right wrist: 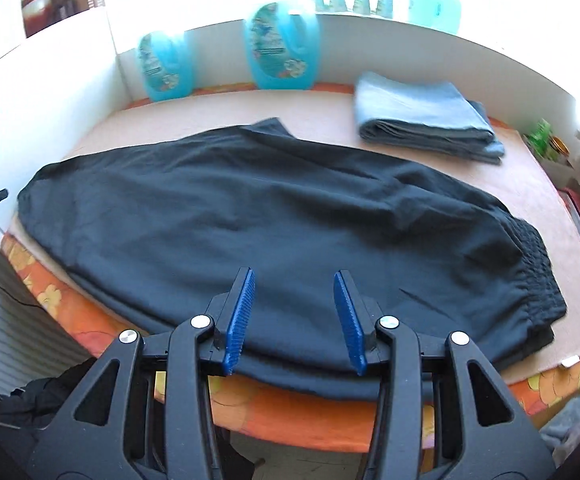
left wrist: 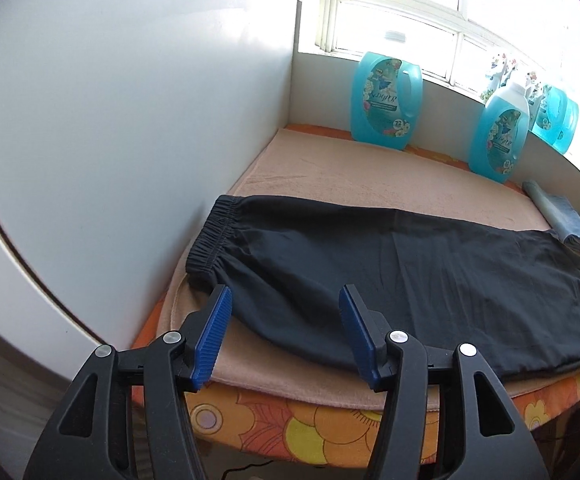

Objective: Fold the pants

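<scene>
With the pants (left wrist: 410,280) laid lengthwise ahead, our left gripper (left wrist: 286,336) and right gripper (right wrist: 294,320) hang apart and empty; next we likely pinch the near edge to fold.

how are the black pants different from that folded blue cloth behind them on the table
The black fabric pants lie spread out long across the beige mat; the folded light blue cloth is a compact stacked rectangle. The pants are far larger and closer to the near table edge; the cloth sits farther back. Both rest flat on the mat, untouched by either gripper.
</scene>
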Tool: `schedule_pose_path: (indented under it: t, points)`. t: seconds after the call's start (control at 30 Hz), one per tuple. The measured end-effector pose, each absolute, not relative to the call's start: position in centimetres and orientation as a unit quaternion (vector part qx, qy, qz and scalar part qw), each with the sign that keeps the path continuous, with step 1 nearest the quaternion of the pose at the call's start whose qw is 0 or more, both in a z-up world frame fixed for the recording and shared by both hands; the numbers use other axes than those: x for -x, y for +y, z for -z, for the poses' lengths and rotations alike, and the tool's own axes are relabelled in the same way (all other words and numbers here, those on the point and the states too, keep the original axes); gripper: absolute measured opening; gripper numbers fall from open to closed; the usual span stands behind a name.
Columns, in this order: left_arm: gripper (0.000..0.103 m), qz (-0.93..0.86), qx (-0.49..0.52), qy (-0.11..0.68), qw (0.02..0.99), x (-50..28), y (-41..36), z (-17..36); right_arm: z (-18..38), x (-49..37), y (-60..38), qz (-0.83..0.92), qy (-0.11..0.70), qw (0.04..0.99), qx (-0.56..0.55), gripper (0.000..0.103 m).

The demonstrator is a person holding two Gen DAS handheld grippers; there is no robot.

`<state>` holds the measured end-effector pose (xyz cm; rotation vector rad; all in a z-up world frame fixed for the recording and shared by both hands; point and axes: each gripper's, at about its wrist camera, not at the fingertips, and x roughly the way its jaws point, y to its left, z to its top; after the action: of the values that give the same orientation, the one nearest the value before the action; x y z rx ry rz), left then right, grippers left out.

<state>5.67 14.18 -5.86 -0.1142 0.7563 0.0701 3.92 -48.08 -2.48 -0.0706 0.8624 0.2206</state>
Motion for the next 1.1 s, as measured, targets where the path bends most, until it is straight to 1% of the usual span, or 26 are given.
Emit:
schedule_pose_path:
  t: [0.23,0.47,0.63,0.77,0.93,1.1]
  points:
    - [0.055,-0.069,0.113,0.368,0.92,-3.8,16.6,8.1,0.9,-6.7,-37.2,-0.241,0.396,0.882,0.083,0.043]
    - [0.055,-0.079,0.15,0.358,0.918,-3.6,17.0,9.3,0.7,-11.3,-27.6,-0.332,0.381,0.851,0.147,0.043]
    - [0.055,-0.077,0.187,0.346,0.916,-3.7,17.3,9.3,0.8,-16.0,-21.0,-0.403,0.386,0.812,0.171,0.043]
    - [0.055,-0.074,0.19,0.344,0.916,-4.5,16.9,9.3,1.0,-20.0,-14.8,-0.456,0.392,0.774,0.199,0.043]
    - [0.055,-0.083,0.2,0.341,0.915,-5.5,17.4,9.6,2.8,-24.7,-6.5,-0.511,0.418,0.716,0.226,0.044]
    - [0.055,-0.089,0.21,0.349,0.909,-6.3,18.1,10.2,6.2,-28.7,1.0,-0.546,0.453,0.663,0.237,0.044]
